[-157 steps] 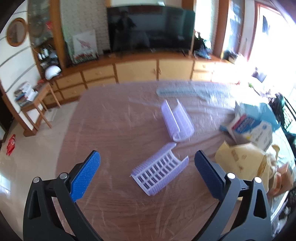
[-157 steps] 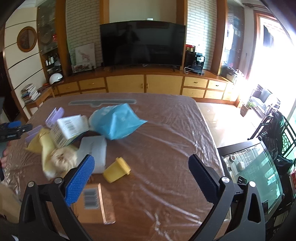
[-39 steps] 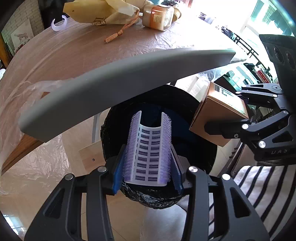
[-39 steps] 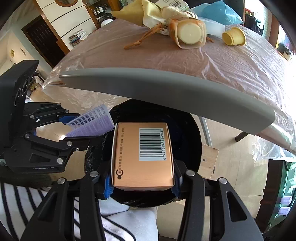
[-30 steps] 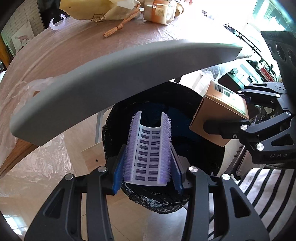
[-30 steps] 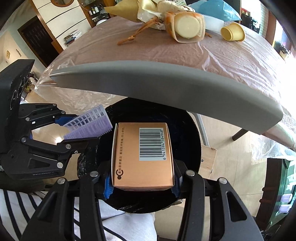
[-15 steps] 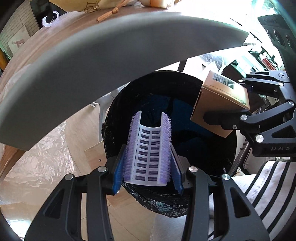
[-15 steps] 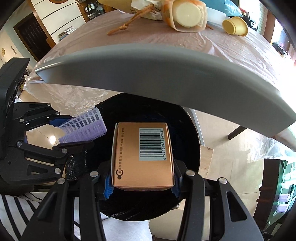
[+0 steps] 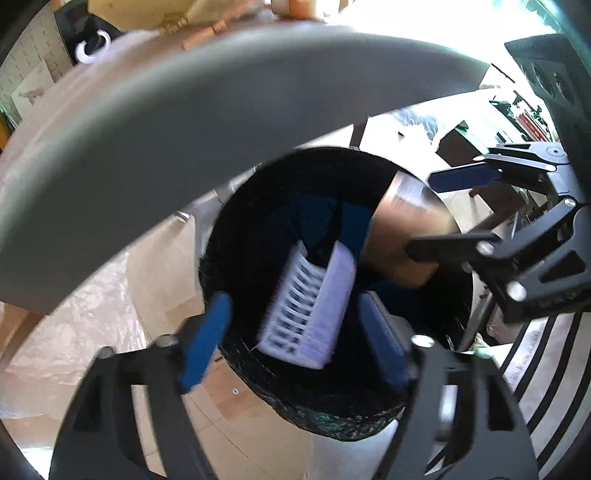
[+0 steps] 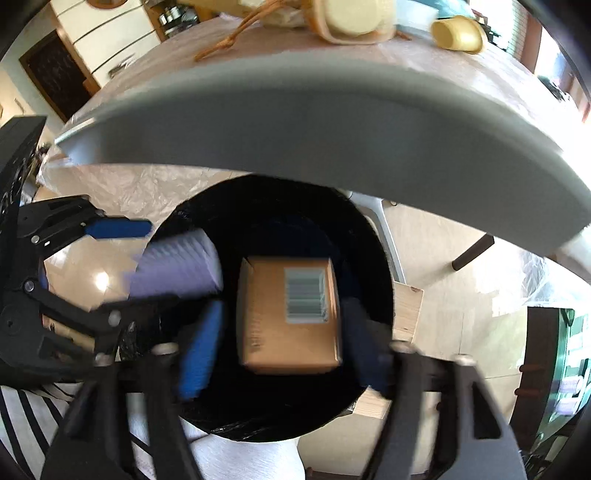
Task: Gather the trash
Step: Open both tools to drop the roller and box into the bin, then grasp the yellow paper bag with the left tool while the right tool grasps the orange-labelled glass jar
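Both the left tongs (image 9: 295,332) and right tongs (image 10: 284,343) have just been opening and stand apart, the light, stiff comb (image 9: 310,314) and rigid box (image 10: 291,314) loose over the bin (image 9: 332,413), likeliest gripped by flat sides.

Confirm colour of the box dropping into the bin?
Orange-brown cardboard box with a white barcode label; clearest in the right wrist view.

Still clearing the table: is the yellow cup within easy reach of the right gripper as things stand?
Probably not directly. The right gripper hangs open over the black bin, and the table's grey edge lies between it and the yellow cup; it would have to rise first.
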The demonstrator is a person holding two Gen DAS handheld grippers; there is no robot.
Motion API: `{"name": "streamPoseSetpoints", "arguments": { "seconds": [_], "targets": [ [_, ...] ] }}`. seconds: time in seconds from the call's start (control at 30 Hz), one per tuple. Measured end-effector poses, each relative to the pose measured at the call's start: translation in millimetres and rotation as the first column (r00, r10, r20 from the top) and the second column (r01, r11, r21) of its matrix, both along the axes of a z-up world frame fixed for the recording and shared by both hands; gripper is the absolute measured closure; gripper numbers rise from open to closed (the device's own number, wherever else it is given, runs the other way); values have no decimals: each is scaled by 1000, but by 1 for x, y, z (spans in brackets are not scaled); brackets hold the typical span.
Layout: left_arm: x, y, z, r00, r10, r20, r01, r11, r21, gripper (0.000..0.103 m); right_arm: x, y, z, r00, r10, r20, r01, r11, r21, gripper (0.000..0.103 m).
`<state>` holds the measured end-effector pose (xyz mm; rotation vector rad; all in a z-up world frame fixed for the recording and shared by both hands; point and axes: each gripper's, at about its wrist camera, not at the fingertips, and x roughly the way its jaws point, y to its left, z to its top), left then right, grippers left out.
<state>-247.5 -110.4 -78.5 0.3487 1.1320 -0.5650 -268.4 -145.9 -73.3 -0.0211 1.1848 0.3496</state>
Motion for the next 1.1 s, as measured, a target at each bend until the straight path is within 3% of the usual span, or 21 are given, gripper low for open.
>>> {"name": "streamPoseSetpoints", "arguments": {
  "seconds": [0.23,0.37,0.47,0.6,0.7,0.8,0.97,1.1],
  "targets": [
    [2,9,8,999,36,-26,-37,999,-30,26,-10,-19,12,1000,-31,1,31,999,34,28],
    [-3,15,28,999,33,-9,-34,997,-65,26,-18,-27,36,999,-34,34,33,998,51,28],
    [-8,23,58,1000,18,14,-16,990,-139,24,-26,-34,67,994,-28,104,21,998,66,24],
    [-9,34,110,995,22,92,4,962,-271,7,-24,-42,111,969,-41,242,32,999,40,12],
    [10,46,141,982,90,165,-35,951,-308,3,-13,-40,129,943,-41,331,45,999,-5,7],
    [36,54,152,967,173,187,-106,941,-322,3,8,-41,131,931,-39,362,57,998,-40,6],
    [96,65,156,935,340,102,-278,881,-383,3,48,-32,128,932,-60,358,74,997,-24,6],
    [134,63,150,929,370,35,-323,851,-414,3,79,-22,122,938,-79,338,81,997,7,6]
  ]
}}
